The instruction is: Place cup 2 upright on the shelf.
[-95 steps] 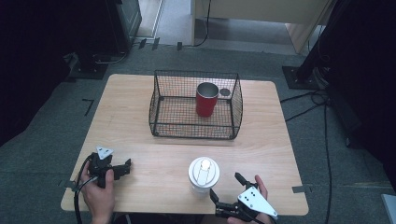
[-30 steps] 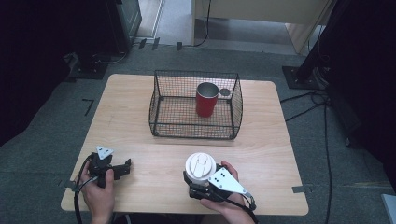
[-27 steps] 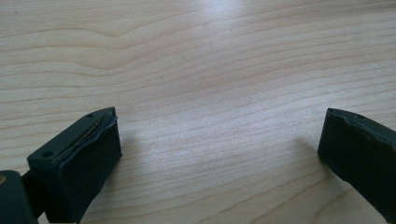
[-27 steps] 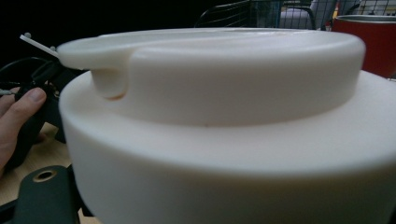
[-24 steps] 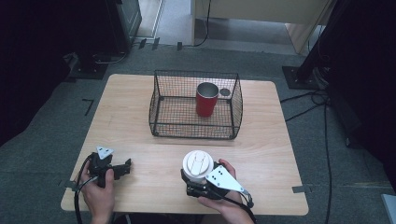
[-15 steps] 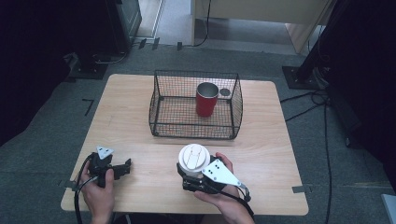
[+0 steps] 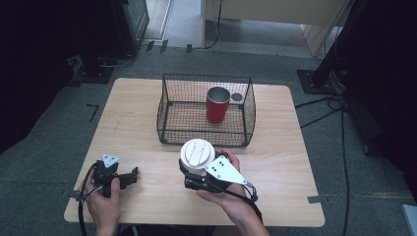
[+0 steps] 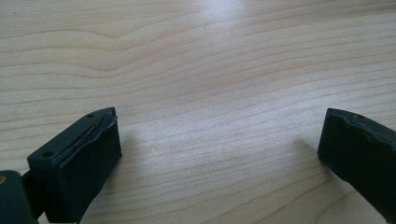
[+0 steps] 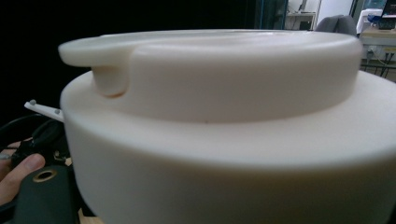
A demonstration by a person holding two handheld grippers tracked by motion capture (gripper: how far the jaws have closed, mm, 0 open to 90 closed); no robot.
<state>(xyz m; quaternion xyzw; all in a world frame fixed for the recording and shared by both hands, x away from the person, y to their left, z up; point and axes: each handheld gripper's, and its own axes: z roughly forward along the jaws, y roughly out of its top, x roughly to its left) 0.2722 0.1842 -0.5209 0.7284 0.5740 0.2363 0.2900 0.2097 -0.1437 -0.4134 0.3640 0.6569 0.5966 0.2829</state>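
A white cup with a flat white lid [image 7: 196, 153] hangs just above the table's front middle, a little short of the wire basket [image 7: 206, 76]. My right gripper [image 7: 193, 178] is shut on the cup's body from the near side. In the right gripper view the cup's lid [image 9: 210, 116] looms close and hides the jaws. A red cup [image 7: 217, 104] stands upright inside the basket at its back right. My left gripper [image 7: 129, 176] rests at the front left of the table, and in its own view its jaws [image 8: 219, 149] stand wide apart over bare wood.
The pale wooden table [image 7: 133, 123] has open room left and right of the basket. A small grey disc [image 7: 237, 97] lies behind the red cup. Cables [image 7: 339, 128] run over the floor at the right. Past the white cup's left side are the other hand's thumb [image 9: 18, 172] and its gripper's plate [image 9: 42, 109].
My right gripper came in from the front right, closed on the white cup, then lifted it and carried it a little toward the basket. The left gripper stayed put.
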